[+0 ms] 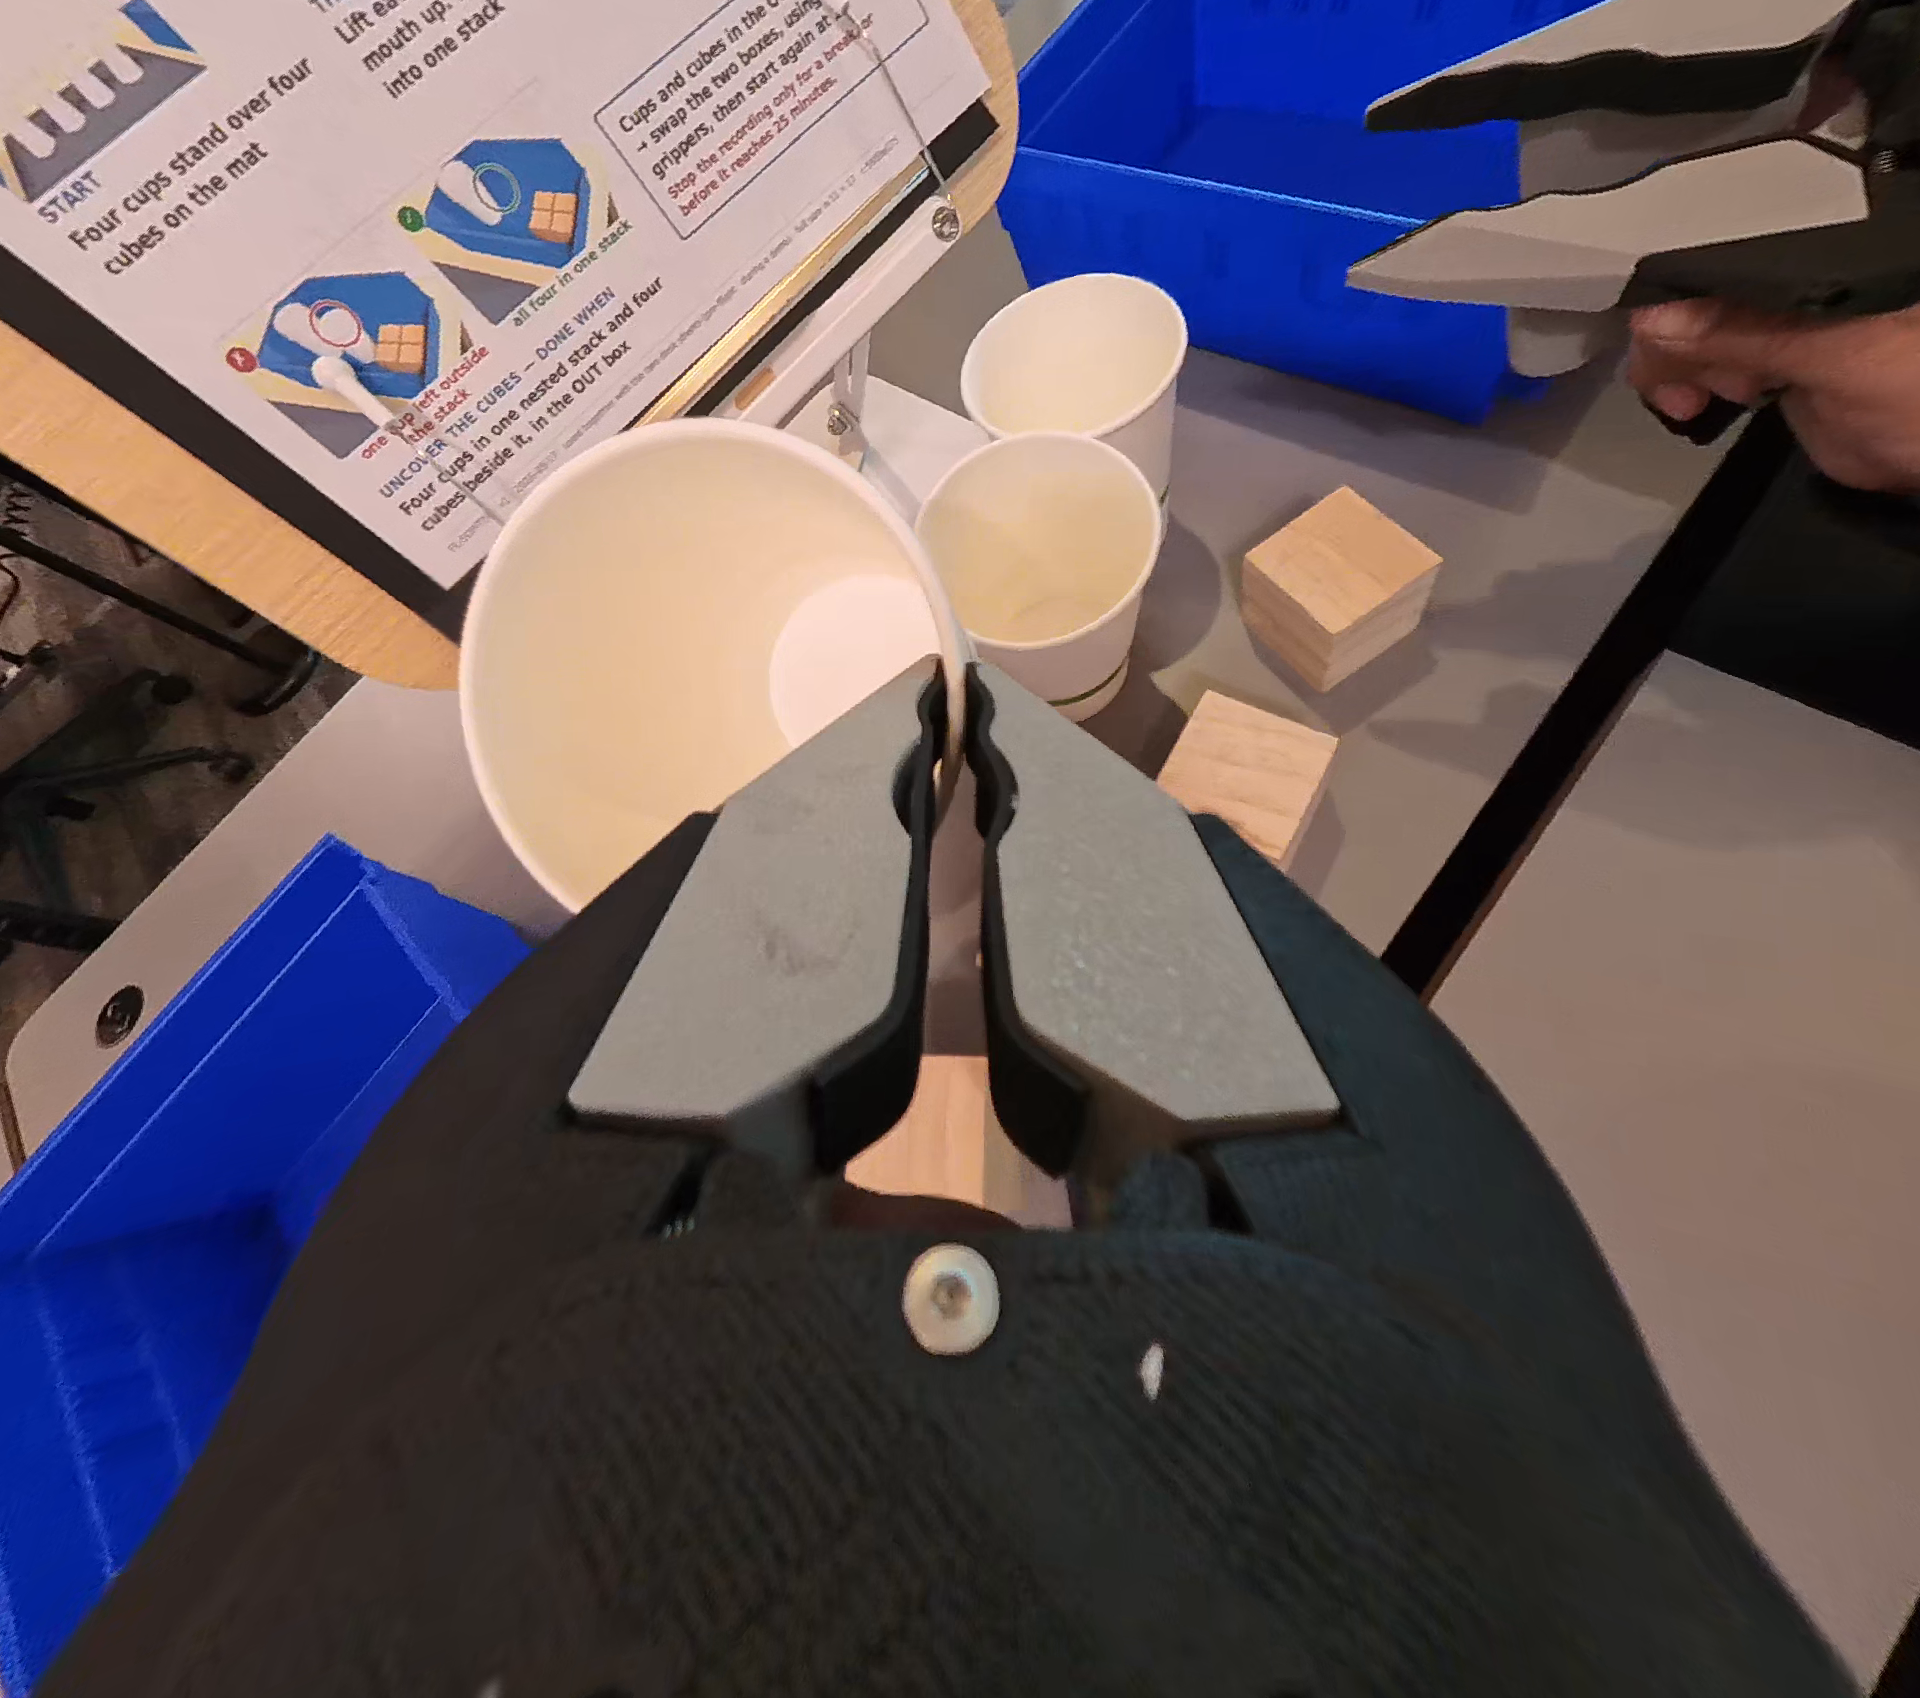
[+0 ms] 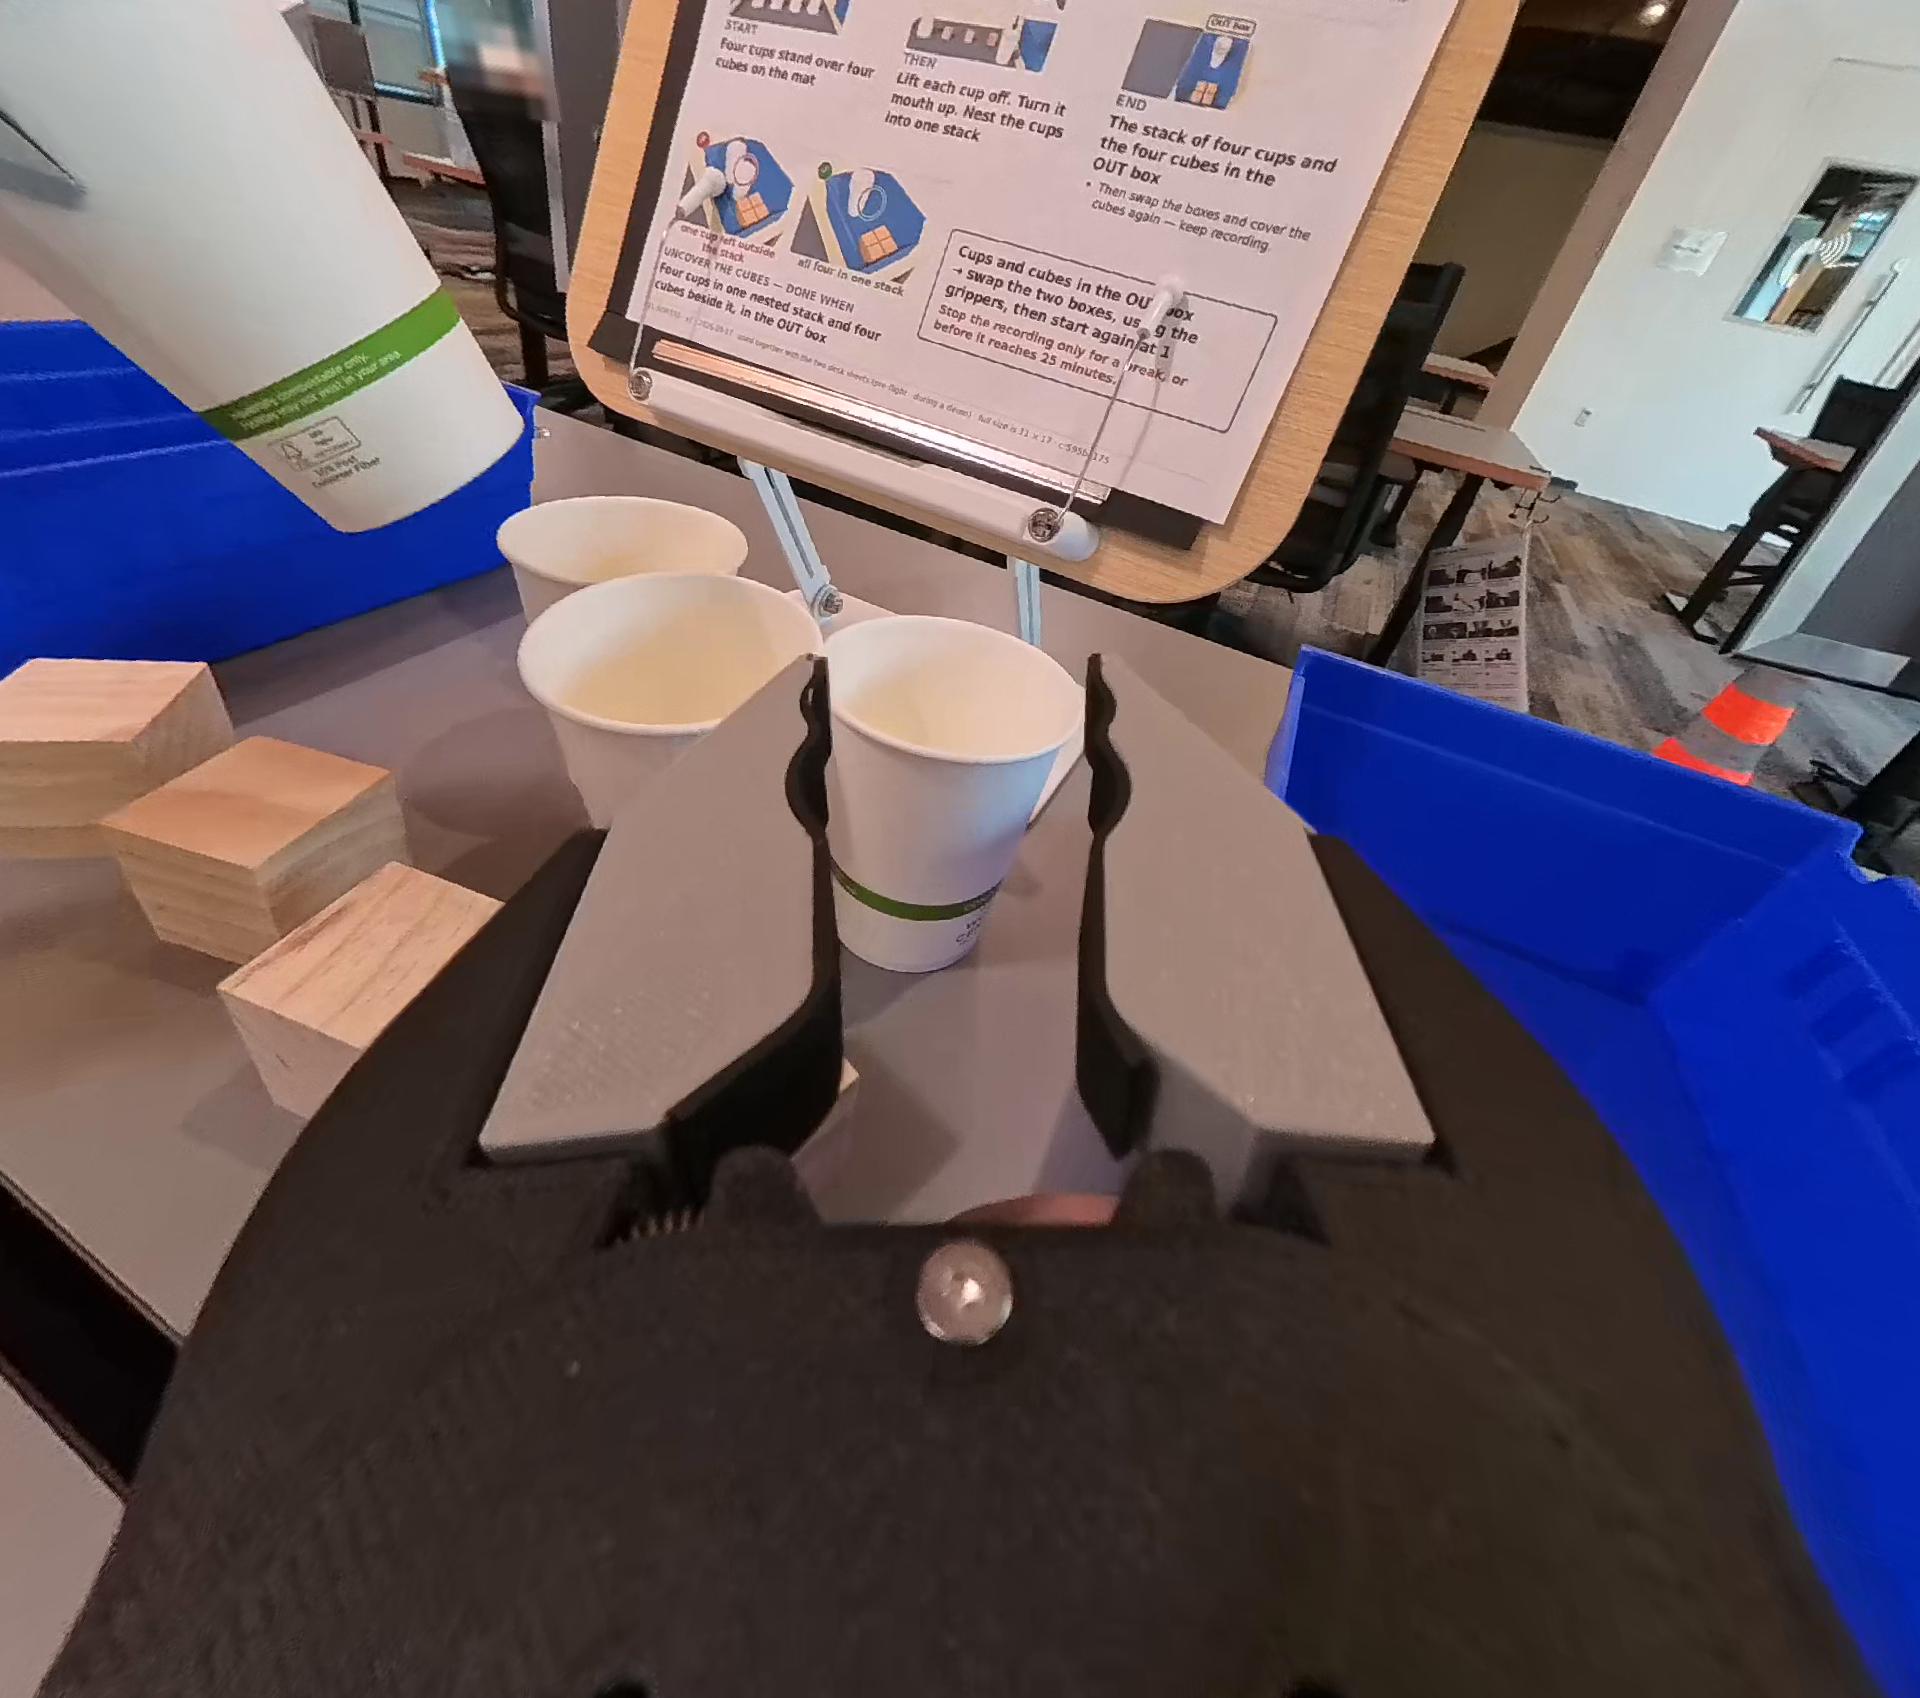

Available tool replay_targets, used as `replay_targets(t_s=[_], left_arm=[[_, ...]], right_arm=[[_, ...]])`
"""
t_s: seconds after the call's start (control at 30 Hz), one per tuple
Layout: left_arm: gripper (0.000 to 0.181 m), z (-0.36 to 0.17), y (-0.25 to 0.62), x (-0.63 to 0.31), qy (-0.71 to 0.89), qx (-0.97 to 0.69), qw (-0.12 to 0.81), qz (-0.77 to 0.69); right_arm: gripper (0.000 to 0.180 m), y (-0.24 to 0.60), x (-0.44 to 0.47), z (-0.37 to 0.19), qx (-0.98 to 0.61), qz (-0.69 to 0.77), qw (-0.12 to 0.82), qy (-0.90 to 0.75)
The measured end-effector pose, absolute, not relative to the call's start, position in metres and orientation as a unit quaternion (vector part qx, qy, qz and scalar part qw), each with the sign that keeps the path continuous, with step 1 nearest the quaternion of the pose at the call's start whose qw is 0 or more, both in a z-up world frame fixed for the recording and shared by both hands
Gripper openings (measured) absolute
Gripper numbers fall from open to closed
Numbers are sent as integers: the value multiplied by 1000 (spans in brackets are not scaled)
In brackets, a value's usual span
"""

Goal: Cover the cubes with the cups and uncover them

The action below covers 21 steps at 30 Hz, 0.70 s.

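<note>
left gripper [image 1: 954, 718] had its jaws pinching the rim of a white paper cup [image 1: 665, 661], one finger inside the mouth, one outside. the cup was lifted clear of the desk [image 1: 1714, 921] and tilted; the right wrist view showed it up in the air at the left, its green-banded base lowest.

right gripper [image 2: 951, 692] had its jaws spread, empty, set either side of a third cup [image 2: 935, 775] that stood mouth up on the grey mat [image 2: 416, 713]. fingers not seen touching its wall.

two more cups [image 1: 1039, 568] [image 1: 1075, 365] stood mouth up on the mat, close together, near the foot of the instruction board [image 2: 1039, 142].

wooden cubes: three bare ones lay in a loose row at the left of the right wrist view [image 2: 94, 734] [image 2: 260, 838] [image 2: 343, 983]. a patch of pale wood under the left gripper may be one of these or a fourth; could not tell. none was covered.

blue bins [image 1: 1299, 90] [image 1: 208, 1077] stood at either side of the mat.

judgement: covering step, barely begun, with a cup in hand and not yet inverted.

next move likely calls for turning the held cup mouth down, centring it over one cube, and lowering it level so the rim clears the block's corners. the cubes sat close together, so the rim could catch a neighbouring cube.
</note>
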<state>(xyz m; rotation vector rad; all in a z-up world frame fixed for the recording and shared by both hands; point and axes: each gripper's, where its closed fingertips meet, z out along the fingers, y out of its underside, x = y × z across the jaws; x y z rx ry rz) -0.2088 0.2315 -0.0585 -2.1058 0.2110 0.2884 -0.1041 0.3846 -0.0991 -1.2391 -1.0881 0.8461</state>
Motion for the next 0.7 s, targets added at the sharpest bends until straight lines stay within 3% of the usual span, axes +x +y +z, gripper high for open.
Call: replay_targets(t_s=[0.7], left_arm=[[0, -55, 241, -183, 99, -853, 504, 88]], right_arm=[[46, 386, -102, -96, -533, 369, 602, -466]])
